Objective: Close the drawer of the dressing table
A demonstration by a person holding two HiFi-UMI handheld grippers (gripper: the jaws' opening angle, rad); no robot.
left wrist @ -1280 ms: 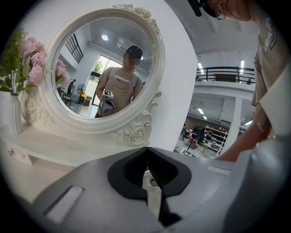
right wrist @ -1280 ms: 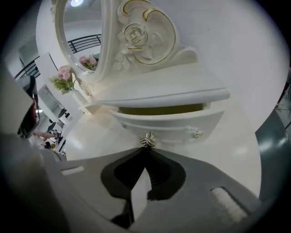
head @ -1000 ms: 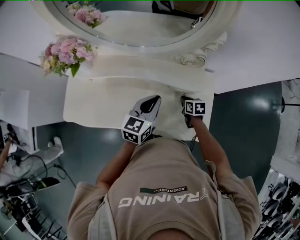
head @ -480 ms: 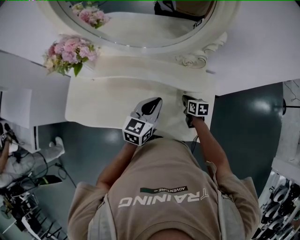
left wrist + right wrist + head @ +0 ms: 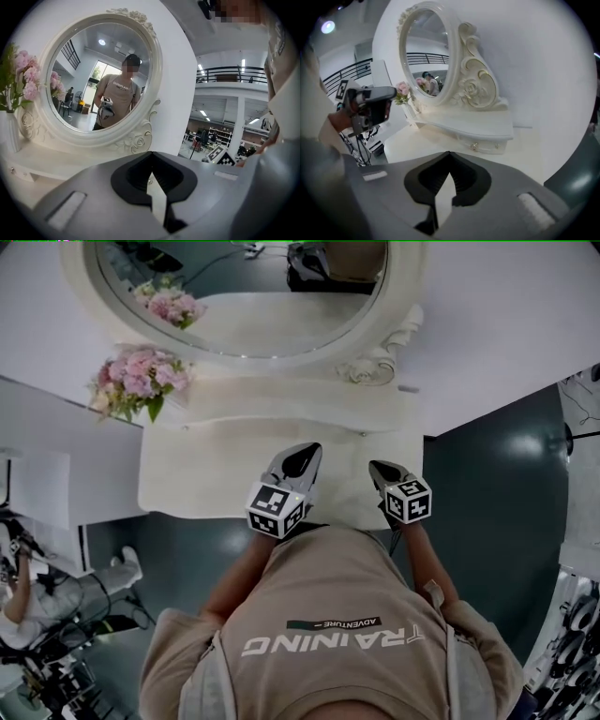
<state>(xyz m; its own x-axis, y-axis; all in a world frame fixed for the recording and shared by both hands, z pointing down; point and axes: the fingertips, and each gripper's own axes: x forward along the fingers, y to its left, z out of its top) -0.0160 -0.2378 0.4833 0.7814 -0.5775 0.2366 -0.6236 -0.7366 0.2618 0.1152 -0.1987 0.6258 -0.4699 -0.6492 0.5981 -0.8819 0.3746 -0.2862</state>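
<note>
Dark floor (image 5: 487, 493) surrounds the white dressing-table worktop (image 5: 202, 474), with pink flowers (image 5: 141, 379) at its back left corner. The left hand-held gripper (image 5: 307, 452) and right hand-held gripper (image 5: 377, 468) hover near its front edge, jaws together, empty.

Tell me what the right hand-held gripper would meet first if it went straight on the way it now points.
Most likely the small knobbed drawer front of the raised shelf under the mirror; the right hand-held gripper aims just left of its knob. Depth is unclear, but nothing else shows between.
</note>
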